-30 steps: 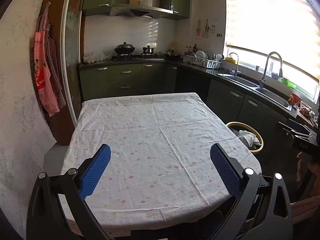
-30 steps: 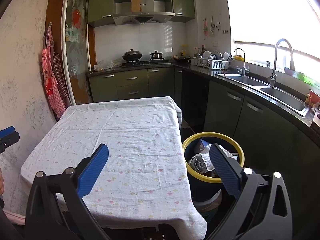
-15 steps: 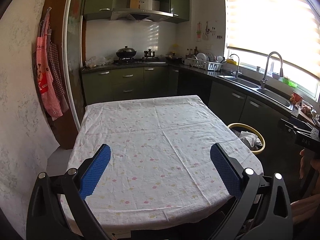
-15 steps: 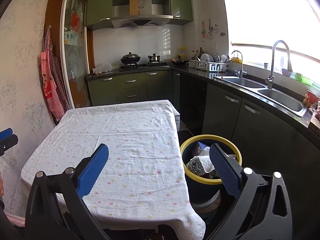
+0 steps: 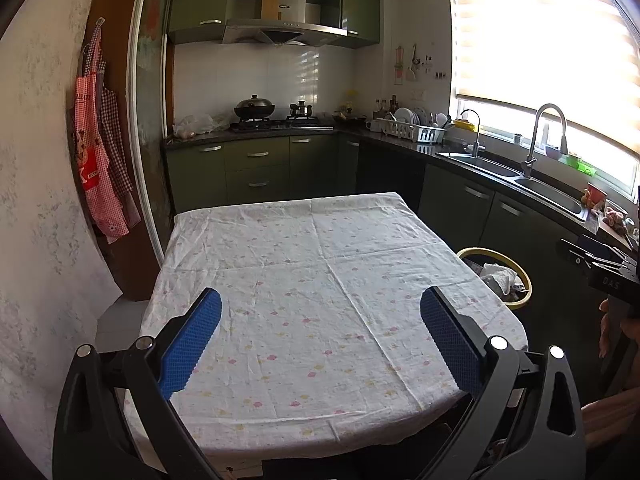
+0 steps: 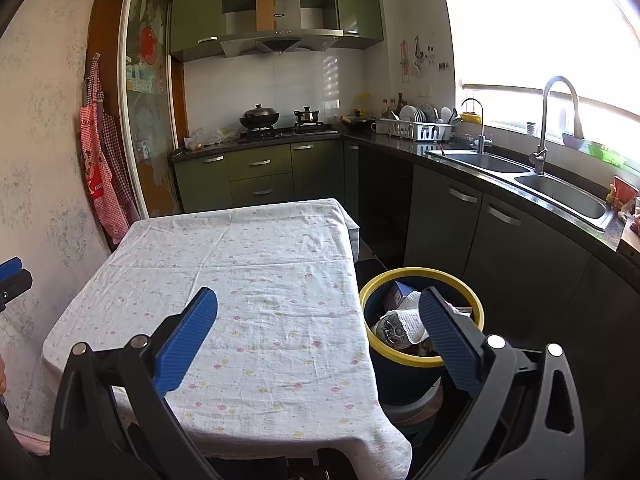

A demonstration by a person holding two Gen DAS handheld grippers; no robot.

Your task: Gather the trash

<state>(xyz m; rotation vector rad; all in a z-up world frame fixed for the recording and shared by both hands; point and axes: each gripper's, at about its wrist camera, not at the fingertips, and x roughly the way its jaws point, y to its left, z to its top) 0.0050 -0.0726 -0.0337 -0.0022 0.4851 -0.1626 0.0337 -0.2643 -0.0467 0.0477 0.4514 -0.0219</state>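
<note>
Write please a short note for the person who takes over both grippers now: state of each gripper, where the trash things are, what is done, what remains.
Left gripper: open, empty, above the table's near edge.
Right gripper: open, empty, between table and bin.
Trash bin, yellow rim, stands on the floor at the table's right side, with crumpled paper and other rubbish inside.
Tablecloth: no trash visible on it.
Done: table looks cleared.
Left: nothing visible to collect; check places outside the views.

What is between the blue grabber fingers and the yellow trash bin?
In the right wrist view, only flowered tablecloth lies between the open right gripper and the yellow-rimmed bin. The bin stands on the floor beside the table's right edge, already holding trash.
</note>
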